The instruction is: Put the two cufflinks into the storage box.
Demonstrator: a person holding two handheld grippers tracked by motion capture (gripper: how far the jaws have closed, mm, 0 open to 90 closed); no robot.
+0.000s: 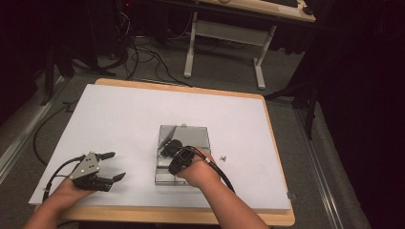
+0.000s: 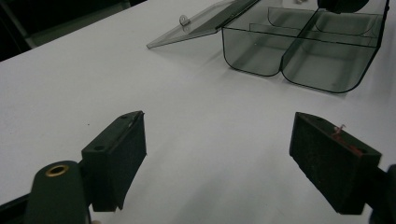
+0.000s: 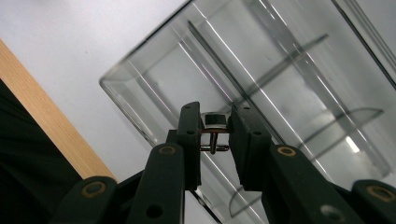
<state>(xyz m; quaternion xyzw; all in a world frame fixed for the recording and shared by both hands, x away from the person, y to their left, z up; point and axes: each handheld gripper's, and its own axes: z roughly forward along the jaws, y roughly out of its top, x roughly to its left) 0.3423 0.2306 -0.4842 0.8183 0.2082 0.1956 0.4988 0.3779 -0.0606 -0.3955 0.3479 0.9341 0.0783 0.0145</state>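
A clear plastic compartment box (image 1: 200,138) lies open at the middle of the white table, its lid (image 2: 201,21) folded back flat. My right gripper (image 1: 168,149) hangs over the box's near part, jaws close together on a small shiny metal part (image 3: 214,122) above a compartment (image 3: 154,88). My left gripper (image 1: 111,166) rests at the table's front left, open with nothing between its wide-set jaws; from it the box (image 2: 303,51) lies ahead to the right.
A small metal part (image 1: 222,157) lies on the white sheet just right of the box. The wooden table edge (image 3: 51,126) runs near the box's corner. A desk frame (image 1: 224,43) and cables (image 1: 143,57) stand on the floor beyond.
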